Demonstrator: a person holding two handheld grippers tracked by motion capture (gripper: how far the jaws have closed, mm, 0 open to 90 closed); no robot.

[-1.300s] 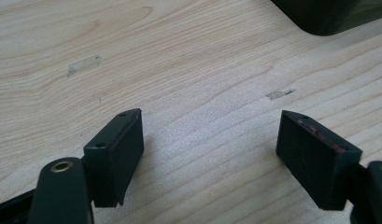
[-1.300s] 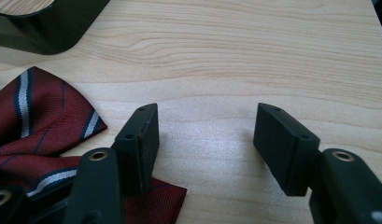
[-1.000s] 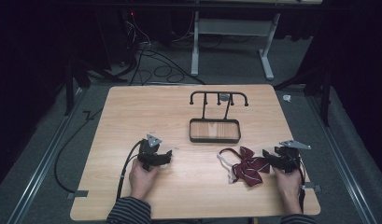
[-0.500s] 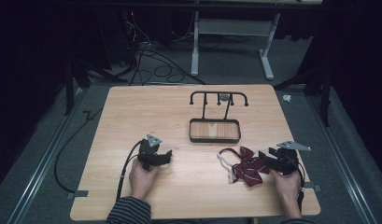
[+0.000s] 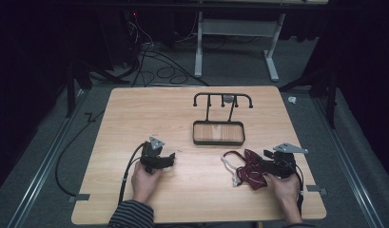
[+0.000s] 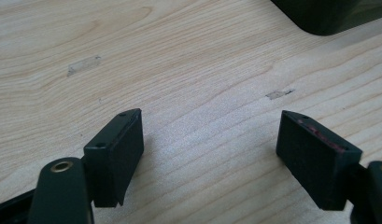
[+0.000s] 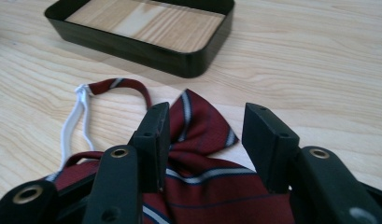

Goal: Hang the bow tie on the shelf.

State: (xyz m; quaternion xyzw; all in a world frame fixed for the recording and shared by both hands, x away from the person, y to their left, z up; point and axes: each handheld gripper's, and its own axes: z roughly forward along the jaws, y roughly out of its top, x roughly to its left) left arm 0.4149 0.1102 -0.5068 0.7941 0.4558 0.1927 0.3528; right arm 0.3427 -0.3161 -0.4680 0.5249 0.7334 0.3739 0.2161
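Note:
A dark red striped bow tie (image 5: 249,173) (image 7: 212,196) with a white elastic strap (image 5: 228,166) (image 7: 74,121) lies on the wooden table (image 5: 135,114) at the right front. My right gripper (image 5: 264,164) (image 7: 205,126) reaches over it from the right. Its jaws have just been closing and stand on either side of a fold of the fabric, without pinching it. At the left front my left gripper (image 5: 169,159) (image 6: 209,130) rests low over bare wood, jaws wide apart and empty.
A black rack stands at the table's middle, with a shallow tray base (image 5: 218,142) (image 7: 146,49) and a bar of hooks (image 5: 223,97) behind it. A corner of that tray (image 6: 328,14) shows ahead of the left gripper. Cables lie on the floor beyond.
The right gripper has moved left onto the bow tie and its jaws have narrowed. The left gripper and the rack have stayed put.

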